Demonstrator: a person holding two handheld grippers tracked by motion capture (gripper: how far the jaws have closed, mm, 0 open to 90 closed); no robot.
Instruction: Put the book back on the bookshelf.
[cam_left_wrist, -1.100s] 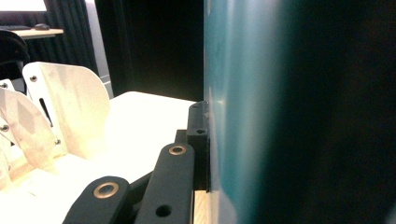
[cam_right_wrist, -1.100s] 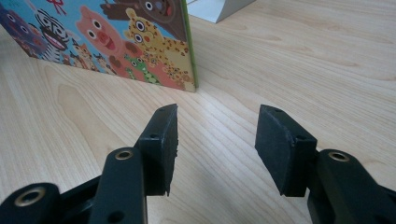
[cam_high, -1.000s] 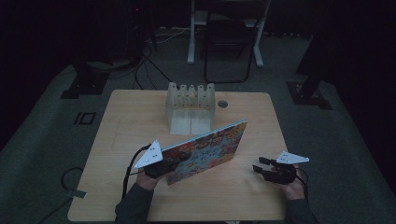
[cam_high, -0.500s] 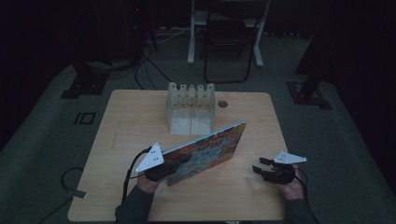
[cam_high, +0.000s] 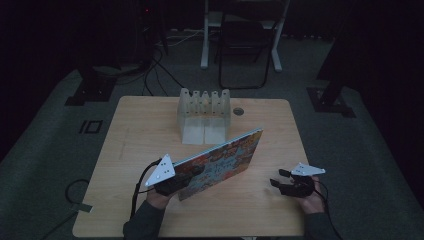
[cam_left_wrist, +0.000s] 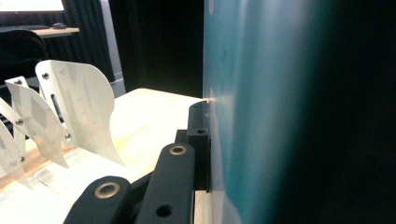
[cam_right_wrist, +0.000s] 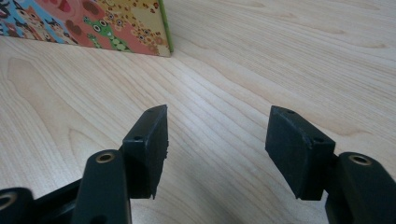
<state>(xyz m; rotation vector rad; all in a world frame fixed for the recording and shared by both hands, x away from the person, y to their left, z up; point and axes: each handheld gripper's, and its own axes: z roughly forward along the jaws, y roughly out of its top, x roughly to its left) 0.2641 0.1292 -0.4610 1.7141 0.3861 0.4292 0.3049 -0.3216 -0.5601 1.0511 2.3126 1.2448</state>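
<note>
A thin book with a bright cartoon cover (cam_high: 225, 160) stands on its long edge near the middle of the wooden table (cam_high: 150, 130), leaning back. My left gripper (cam_high: 197, 171) is shut on its near left end. In the left gripper view one black jaw presses flat against the book's teal face (cam_left_wrist: 243, 116), and the other jaw is hidden behind it. My right gripper (cam_high: 277, 178) rests low over the table at the right, open, with only bare wood between its jaws (cam_right_wrist: 217, 135). The book's lower corner (cam_right_wrist: 93, 23) lies ahead and left of it, apart.
A white slotted rack (cam_high: 204, 112) with curved dividers (cam_left_wrist: 74, 112) stands just behind the book at the table's back middle. A small round hole (cam_high: 238, 111) sits right of the rack. A chair (cam_high: 245, 45) and cables lie on the floor beyond the table.
The right gripper has drifted slightly left toward the book. The left gripper and the book have barely moved.
</note>
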